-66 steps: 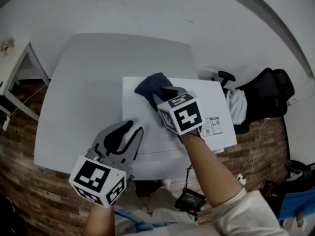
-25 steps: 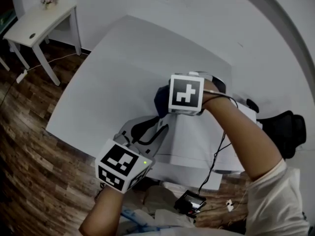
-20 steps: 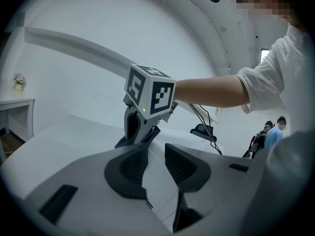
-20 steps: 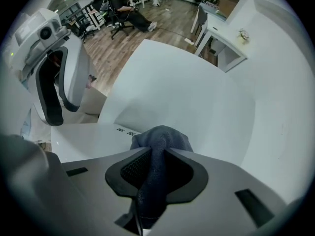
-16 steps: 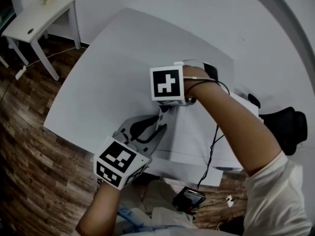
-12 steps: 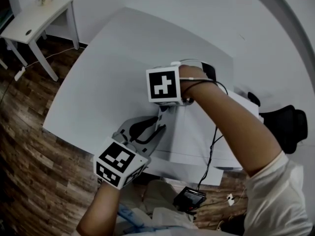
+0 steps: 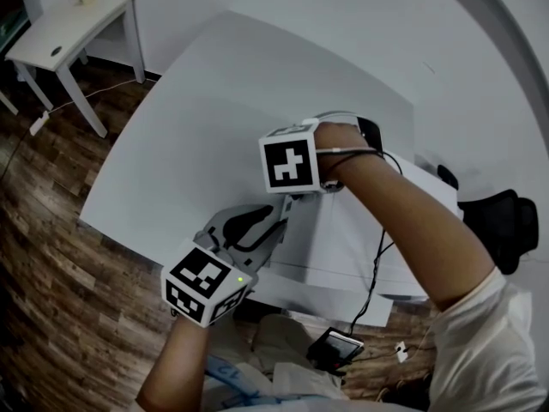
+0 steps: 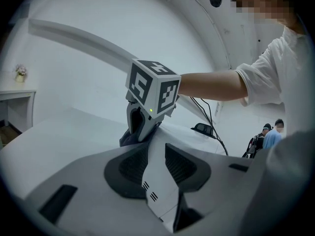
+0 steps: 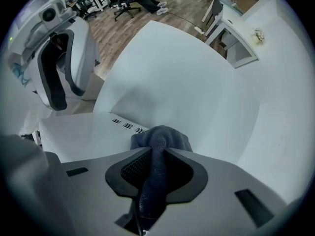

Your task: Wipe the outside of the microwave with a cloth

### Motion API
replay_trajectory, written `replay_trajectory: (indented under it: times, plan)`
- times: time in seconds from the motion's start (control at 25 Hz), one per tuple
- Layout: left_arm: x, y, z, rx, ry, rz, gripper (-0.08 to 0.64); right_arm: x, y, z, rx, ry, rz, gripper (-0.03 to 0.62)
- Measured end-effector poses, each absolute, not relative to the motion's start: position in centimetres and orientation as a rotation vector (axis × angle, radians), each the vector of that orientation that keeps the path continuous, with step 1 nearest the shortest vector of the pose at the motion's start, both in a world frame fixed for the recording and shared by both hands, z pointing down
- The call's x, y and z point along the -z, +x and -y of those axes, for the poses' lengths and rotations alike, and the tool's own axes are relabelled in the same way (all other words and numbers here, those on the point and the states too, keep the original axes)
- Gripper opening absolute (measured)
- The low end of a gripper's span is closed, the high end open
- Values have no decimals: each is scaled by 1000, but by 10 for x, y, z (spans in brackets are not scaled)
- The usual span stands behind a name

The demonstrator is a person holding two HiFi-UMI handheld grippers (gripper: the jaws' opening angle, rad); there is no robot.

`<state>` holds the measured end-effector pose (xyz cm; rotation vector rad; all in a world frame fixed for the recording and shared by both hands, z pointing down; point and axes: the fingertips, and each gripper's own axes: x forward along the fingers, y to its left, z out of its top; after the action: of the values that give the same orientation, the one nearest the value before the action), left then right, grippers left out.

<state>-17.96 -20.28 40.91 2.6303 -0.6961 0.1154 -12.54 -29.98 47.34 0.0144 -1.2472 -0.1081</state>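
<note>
One dark blue cloth point(image 9: 160, 137), bunched and ribbed like a knit, is pinched tight between the jaws of my right gripper point(image 9: 157, 156). Its free end is pressed on the white casing of the microwave point(image 7: 343, 239), just beside three short vent slots point(image 9: 127, 125). The microwave stands on a white table point(image 7: 189, 136). My left gripper point(image 8: 156, 163) is clamped across a white corner of the microwave, and the panel fills the gap between both pads.

The right gripper view alone shows me the cloth's weave and the grip on it. In the head view the right gripper's marker cube covers the cloth almost wholly. The left gripper view catches only a dark fold of it under the right gripper's fingers. Only the head view takes in the layout. It shows both grippers close together at the microwave's near corner, and a small white side table point(image 7: 77, 24) on the wood floor point(image 7: 51, 230), well apart.
</note>
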Motion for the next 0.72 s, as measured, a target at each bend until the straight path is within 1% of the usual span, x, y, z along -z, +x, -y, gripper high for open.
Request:
replay_trajectory:
  times: [0.2,0.52,0.72]
  plan:
    - [-418,-189,200,-134,2619,709,100,-478,-132,286,107,-32,1238,94]
    - [-430,-185,192,-173,2623,671,100,-483,-143,248,45,-109,1265,94]
    - [-438,-186,185,-207,2623,651,100,-484,-154,239,82,-152,1282,94]
